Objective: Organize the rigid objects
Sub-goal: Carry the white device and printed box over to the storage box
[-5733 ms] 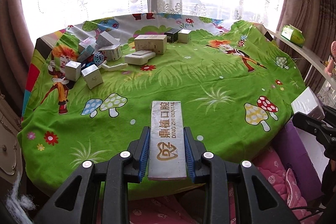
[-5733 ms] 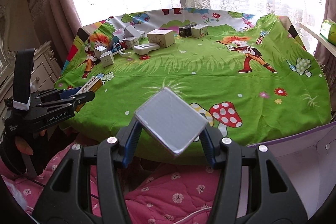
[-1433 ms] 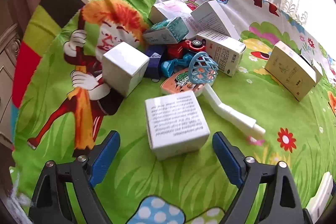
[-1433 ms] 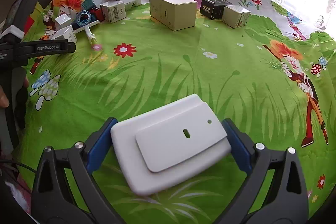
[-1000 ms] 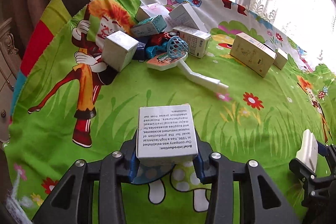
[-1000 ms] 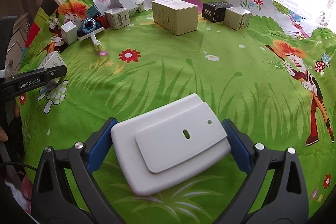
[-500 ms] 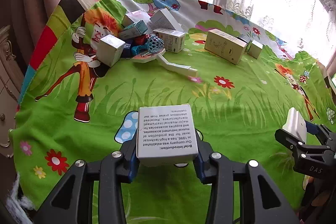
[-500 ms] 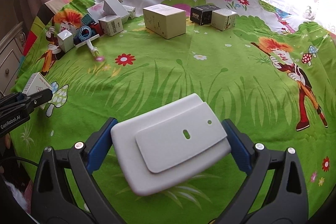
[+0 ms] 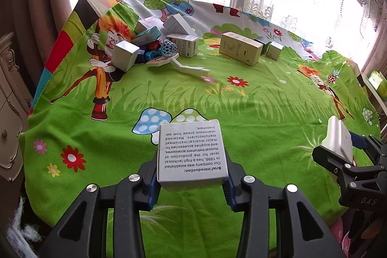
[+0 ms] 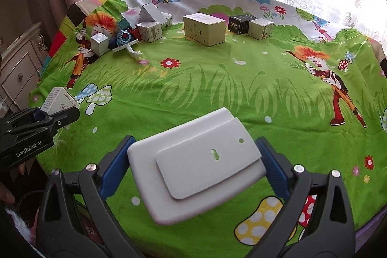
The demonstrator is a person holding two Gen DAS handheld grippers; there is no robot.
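Observation:
My left gripper (image 9: 191, 175) is shut on a small white box with printed text (image 9: 191, 151), held above the near edge of the green cartoon tablecloth (image 9: 241, 100). The same box (image 10: 58, 100) and left gripper (image 10: 48, 117) show at the left of the right wrist view. My right gripper (image 10: 196, 168) is shut on a flat white plastic case (image 10: 196, 168), also over the near edge; that case (image 9: 338, 139) appears at the right of the left wrist view. A heap of small boxes and toys (image 9: 154, 42) lies at the far left.
A long beige box (image 9: 239, 47) lies at the far middle, with a black box (image 10: 241, 23) and a small pale box (image 10: 261, 28) beside it. A white-handled toy with a blue net head (image 9: 179, 59) lies by the heap. A cabinet (image 9: 9, 100) stands left of the table.
Both grippers have drawn back from the far heap toward the near table edge, each keeping its hold. The far objects look smaller and more of the cloth shows.

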